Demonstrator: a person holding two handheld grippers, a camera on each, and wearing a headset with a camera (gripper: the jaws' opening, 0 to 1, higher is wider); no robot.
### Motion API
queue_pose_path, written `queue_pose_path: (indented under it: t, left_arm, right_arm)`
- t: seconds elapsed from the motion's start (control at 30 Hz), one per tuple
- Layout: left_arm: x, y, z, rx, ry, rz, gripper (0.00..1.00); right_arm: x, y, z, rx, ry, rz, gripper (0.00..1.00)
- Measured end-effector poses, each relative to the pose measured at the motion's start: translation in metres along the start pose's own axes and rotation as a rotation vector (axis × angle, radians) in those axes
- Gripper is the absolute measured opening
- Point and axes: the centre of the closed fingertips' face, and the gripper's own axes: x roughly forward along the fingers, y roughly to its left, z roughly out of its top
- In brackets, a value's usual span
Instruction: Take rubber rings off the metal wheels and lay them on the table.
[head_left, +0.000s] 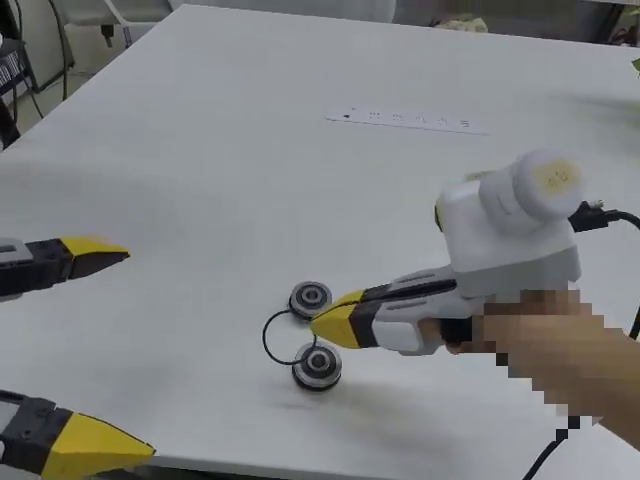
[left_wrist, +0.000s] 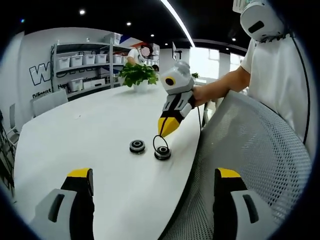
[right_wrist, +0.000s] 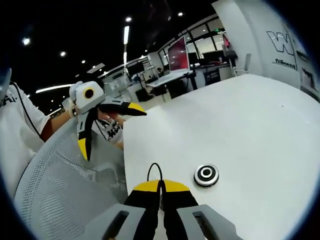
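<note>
While one rubber ring (head_left: 265, 338) is pinched between the closed jaws of the right tool (head_left: 325, 325), no ring is yet laid down and released on the tabletop (head_left: 250, 150). The ring hangs from the tool tip as a thin black loop between the two metal wheels. Its lower end reaches the near wheel (head_left: 316, 368), and it cannot be told whether it is fully free of that wheel. The far wheel (head_left: 310, 297) lies flat just beside the tool tip. The left tool (head_left: 140, 352) is held wide open and empty, well apart from the work.

Progress is judged as early: one ring is being drawn off and has yet to be laid down. A dark outer band is seen on each wheel, but it cannot be confirmed as a further ring.

Count:
- metal wheels: two
- loose rubber rings: one
- tools: two
</note>
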Motion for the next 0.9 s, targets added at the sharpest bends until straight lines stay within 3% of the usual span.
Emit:
queue_pose_path:
  t: [0.2, 0.4, 0.6, 0.9]
  left_arm:
    - [0.004, -0.006, -0.007, -0.021, 0.013, -0.013, 0.99]
    - [0.006, -0.01, -0.006, -0.046, 0.01, -0.022, 0.99]
    - [0.008, -0.013, -0.009, -0.053, 0.029, -0.033, 0.99]
    - [0.008, -0.014, -0.008, -0.064, 0.025, -0.03, 0.99]
  right_arm:
    - [0.011, 0.004, 0.002, -0.018, 0.031, 0.025, 0.0]
    - [0.027, 0.002, -0.001, -0.063, 0.071, 0.04, 0.0]
    - [0.043, -0.003, -0.011, -0.073, 0.128, 0.044, 0.0]
    - [0.057, -0.009, -0.015, -0.092, 0.161, 0.022, 0.0]
